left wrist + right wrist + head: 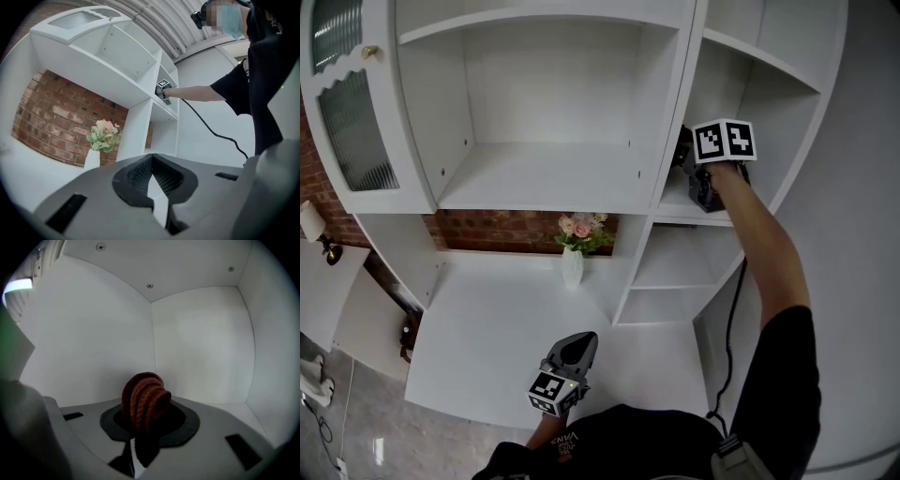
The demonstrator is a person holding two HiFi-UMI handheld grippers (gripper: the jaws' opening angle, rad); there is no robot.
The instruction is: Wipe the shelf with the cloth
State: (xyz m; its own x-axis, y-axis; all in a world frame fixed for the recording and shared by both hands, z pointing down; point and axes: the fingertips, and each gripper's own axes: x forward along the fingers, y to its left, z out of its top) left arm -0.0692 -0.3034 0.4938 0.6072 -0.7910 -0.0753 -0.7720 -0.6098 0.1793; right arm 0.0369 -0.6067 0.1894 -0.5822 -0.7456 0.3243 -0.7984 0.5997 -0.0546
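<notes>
A rust-red knitted cloth [144, 401] sits bunched between the jaws of my right gripper [145, 414], which is shut on it. That gripper [685, 156] reaches into the narrow middle-right compartment of the white shelf unit, just above its board [673, 205]. The cloth itself is hidden in the head view. White side and back walls [201, 343] of the compartment fill the right gripper view. My left gripper [577, 348] hangs low over the white desk surface [487, 328], shut and holding nothing. From the left gripper view, its jaws [152, 162] point toward the shelf unit, and the right gripper [163, 91] shows far off.
A white vase of pink flowers [574, 251] stands at the back of the desk against the brick wall [487, 231]. A glass-fronted cabinet door [352, 122] stands open at the left. A black cable [731, 309] trails down from the right arm.
</notes>
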